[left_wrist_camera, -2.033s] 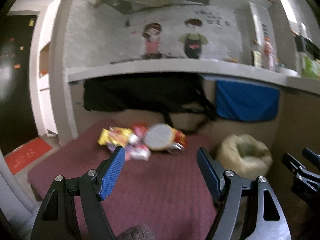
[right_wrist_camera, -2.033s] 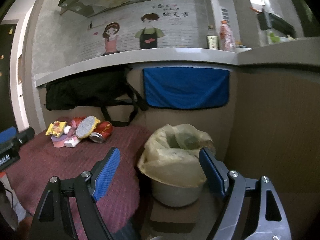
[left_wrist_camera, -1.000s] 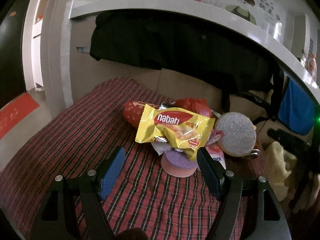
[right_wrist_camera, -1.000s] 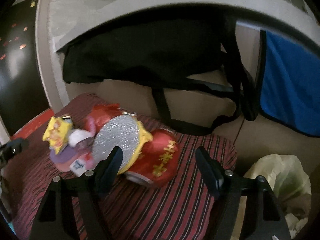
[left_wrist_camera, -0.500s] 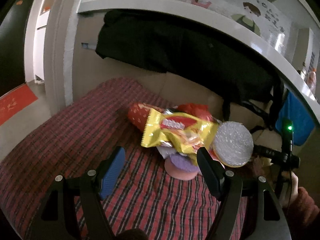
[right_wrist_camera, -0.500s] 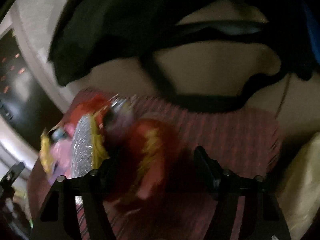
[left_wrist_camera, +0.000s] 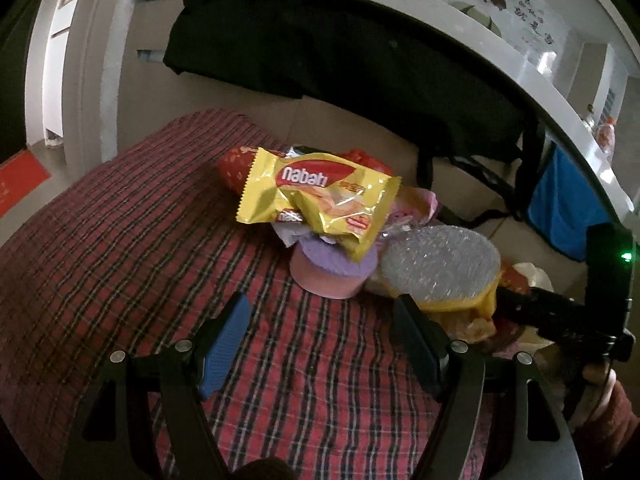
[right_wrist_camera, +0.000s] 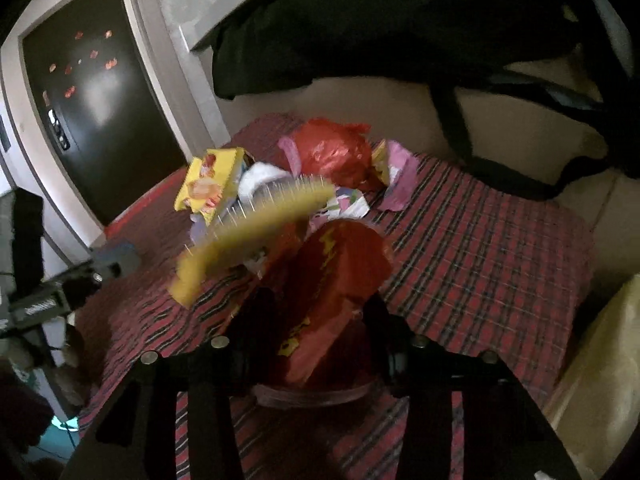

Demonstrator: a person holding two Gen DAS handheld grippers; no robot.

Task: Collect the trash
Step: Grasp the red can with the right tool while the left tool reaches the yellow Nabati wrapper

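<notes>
On plaid cloth (right_wrist_camera: 480,240) | right claw (right_wrist_camera: 316,320) closing | red can (right_wrist_camera: 332,280) between fingers

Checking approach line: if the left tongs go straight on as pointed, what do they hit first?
Probably the round pink-and-purple tub under the yellow Nabati wrapper; it sits dead ahead between the open left tongs, only plaid cloth before it. Depth is uncertain.

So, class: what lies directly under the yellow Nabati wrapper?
Under the Nabati wrapper sit a pink tub with a purple top and a white scrap. Whatever lies deeper in the pile is covered.
</notes>
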